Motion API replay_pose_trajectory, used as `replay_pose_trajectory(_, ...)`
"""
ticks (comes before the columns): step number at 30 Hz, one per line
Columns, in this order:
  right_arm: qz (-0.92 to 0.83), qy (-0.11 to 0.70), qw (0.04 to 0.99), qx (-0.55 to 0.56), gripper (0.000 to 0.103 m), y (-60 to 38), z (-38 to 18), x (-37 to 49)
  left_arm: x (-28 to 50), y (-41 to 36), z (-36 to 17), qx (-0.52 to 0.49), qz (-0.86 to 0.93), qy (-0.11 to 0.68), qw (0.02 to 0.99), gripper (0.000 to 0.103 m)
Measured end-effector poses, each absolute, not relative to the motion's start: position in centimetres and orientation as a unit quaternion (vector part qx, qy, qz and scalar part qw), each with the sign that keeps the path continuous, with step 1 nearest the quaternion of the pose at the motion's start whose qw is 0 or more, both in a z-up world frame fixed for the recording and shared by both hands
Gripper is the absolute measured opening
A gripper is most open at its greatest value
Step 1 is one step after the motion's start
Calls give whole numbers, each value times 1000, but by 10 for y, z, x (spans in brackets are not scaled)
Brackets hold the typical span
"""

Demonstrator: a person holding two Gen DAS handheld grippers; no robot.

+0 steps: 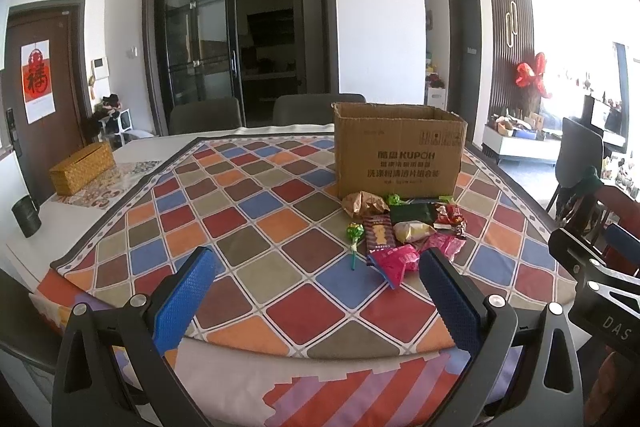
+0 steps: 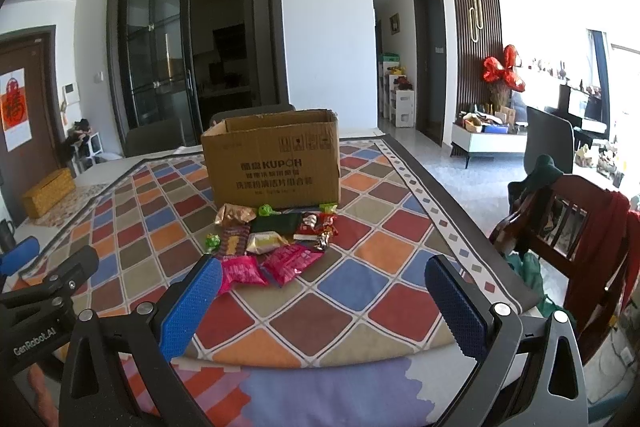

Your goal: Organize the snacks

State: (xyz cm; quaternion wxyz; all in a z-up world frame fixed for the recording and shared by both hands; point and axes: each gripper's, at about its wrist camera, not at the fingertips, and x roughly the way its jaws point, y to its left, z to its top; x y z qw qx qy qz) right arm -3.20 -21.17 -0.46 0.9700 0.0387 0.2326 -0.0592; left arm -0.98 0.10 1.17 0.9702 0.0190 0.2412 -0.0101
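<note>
An open cardboard box stands on the checkered tablecloth. In front of it lies a heap of snacks: pink packets, a green lollipop, a dark green pack, a brown pouch. My left gripper hangs open near the table's front edge, just short of the heap. Open too, my right gripper sits to the heap's near right, its left finger beside a pink packet. Neither holds anything.
A woven yellow box and a dark cup sit at the table's left. Grey chairs stand behind the table. A wooden chair with red cloth is at the right. The other gripper's body shows at each view's edge.
</note>
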Motion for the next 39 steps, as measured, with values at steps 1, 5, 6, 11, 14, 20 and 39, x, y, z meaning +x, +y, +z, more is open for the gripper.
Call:
replay_pose_trajectory(1, -60, 232, 970, 39, 103, -211, -6, -32, -10, 1, 12, 19, -10, 242, 970, 103)
replay_pose_trajectory(5, -60, 231, 970, 39, 103, -212, -4, -31, -9, 1, 13, 19, -11, 240, 971, 103)
replay_pose_trajectory(6, -60, 231, 970, 39, 103, -212, -4, -31, -9, 1, 13, 19, -11, 240, 970, 103)
replay_pose_trajectory(11, -60, 229, 971, 38, 103, -212, -4, -32, -10, 0, 14, 19, -11, 240, 971, 103)
replay_pose_trajectory(14, -60, 228, 971, 38, 103, -211, -4, -33, -10, 0, 14, 19, -11, 239, 971, 103)
replay_pose_trajectory(20, -60, 227, 971, 38, 103, -211, -3, -34, -10, 0, 14, 19, -11, 239, 971, 103)
replay_pose_trajectory(39, -60, 222, 972, 37, 103, -211, -5, -35, -11, 0, 13, 18, -10, 238, 971, 103)
